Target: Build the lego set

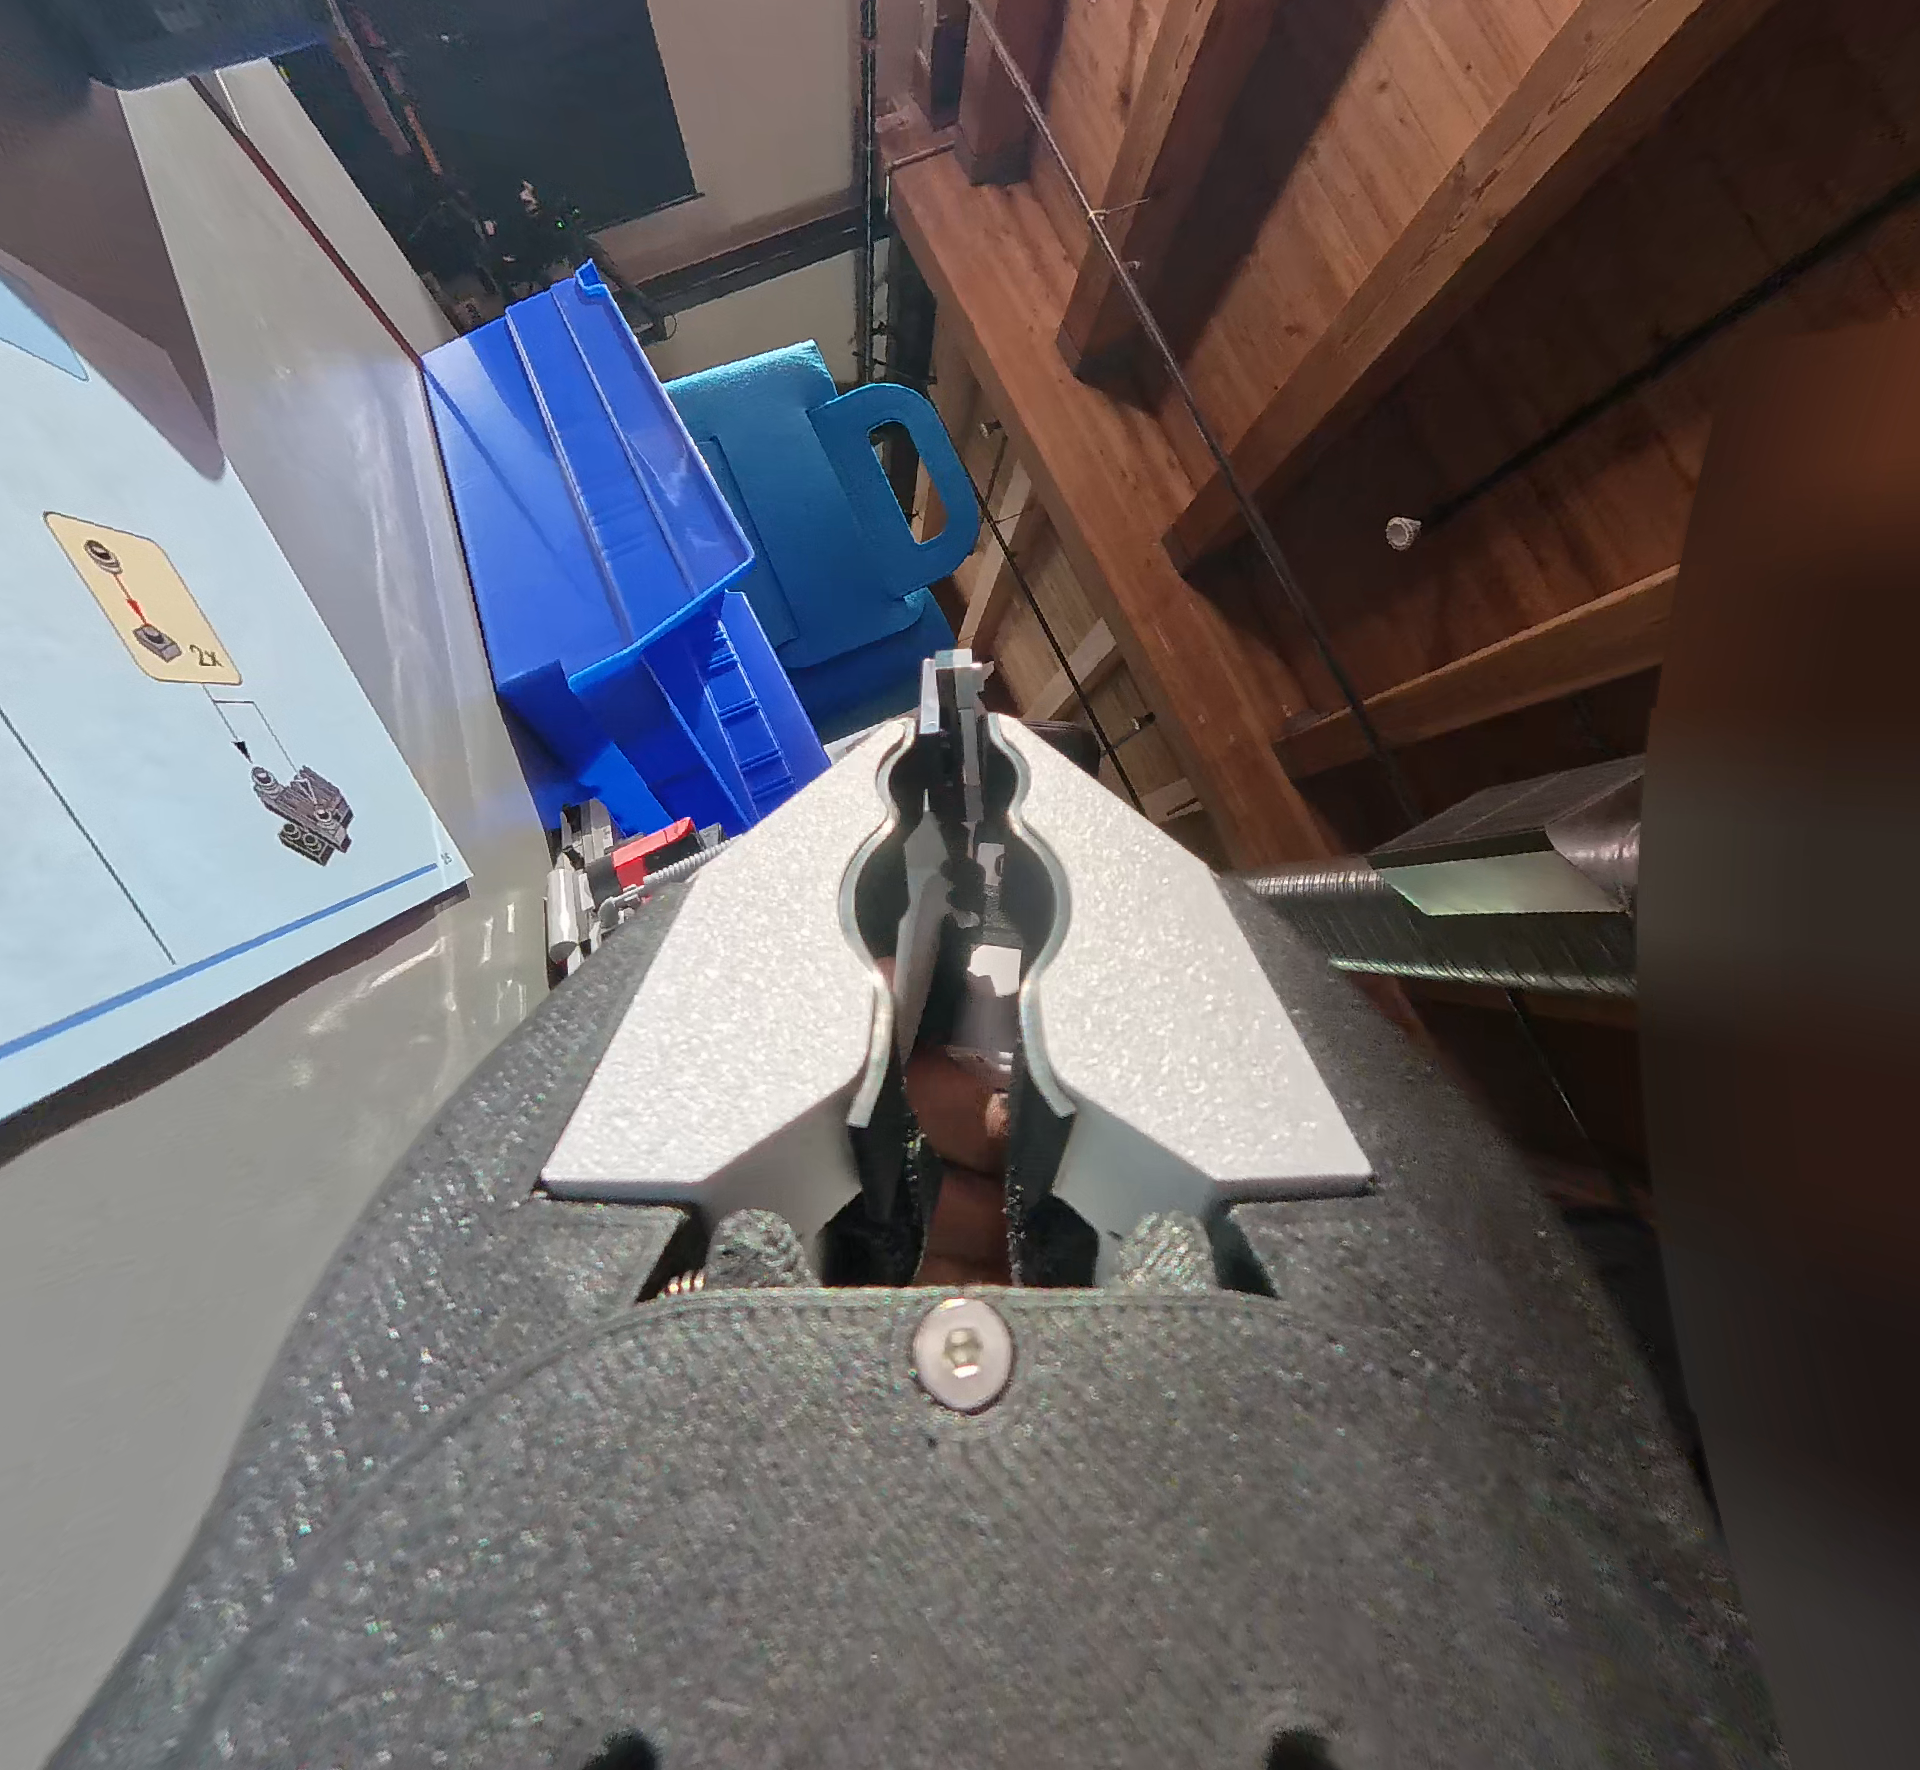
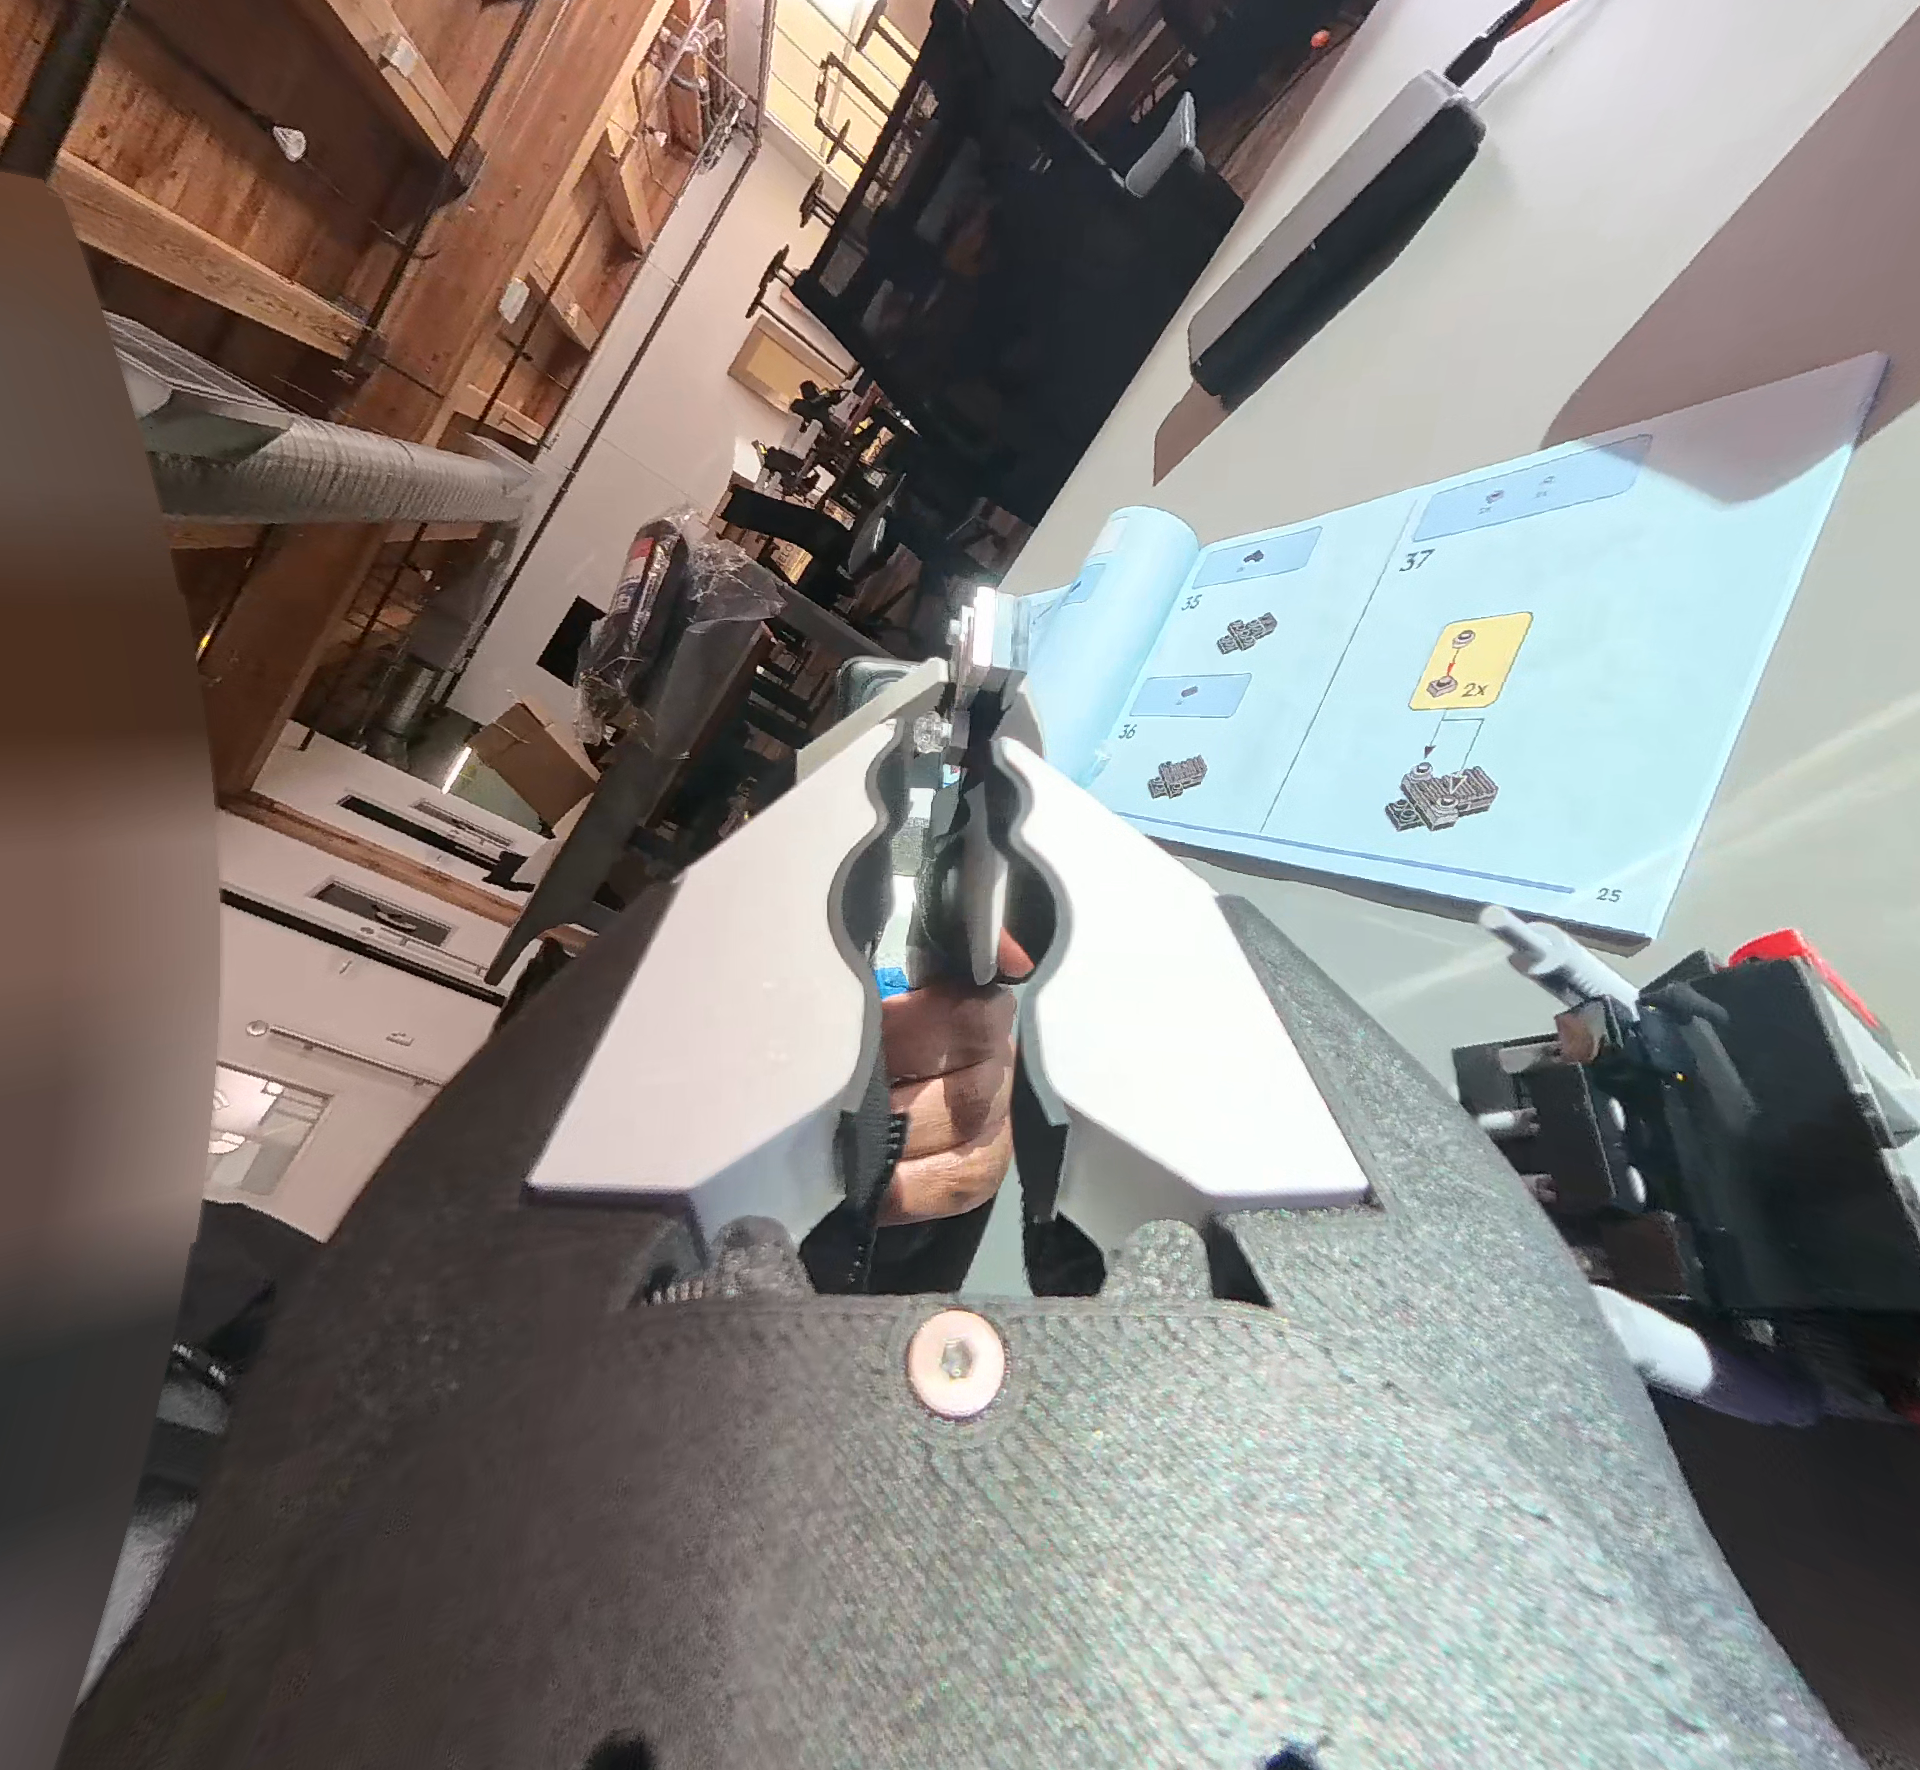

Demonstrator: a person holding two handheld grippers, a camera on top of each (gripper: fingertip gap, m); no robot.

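Note:
My left gripper (image 1: 954,733) is shut on a thin dark grey lego piece (image 1: 951,697) that sticks out past its grey fingers (image 1: 790,899). It is held up in the air, tilted toward the ceiling. My right gripper (image 2: 971,712) is shut on a small grey and black lego piece (image 2: 982,645), with a tiny clear round stud (image 2: 928,733) at its left fingertip. The open instruction booklet (image 2: 1455,681) lies on the table and also shows in the left wrist view (image 1: 156,733). A partly built black and red lego model (image 2: 1714,1097) sits at the right.
Blue plastic bins (image 1: 603,557) stand on the grey table (image 1: 343,494), with the lego model (image 1: 623,879) in front of them. A black and grey power brick (image 2: 1340,234) with a cable lies beyond the booklet. Wooden beams (image 1: 1351,266) are overhead. Only a small space, under 4 cm, lies between the two pairs of fingers.

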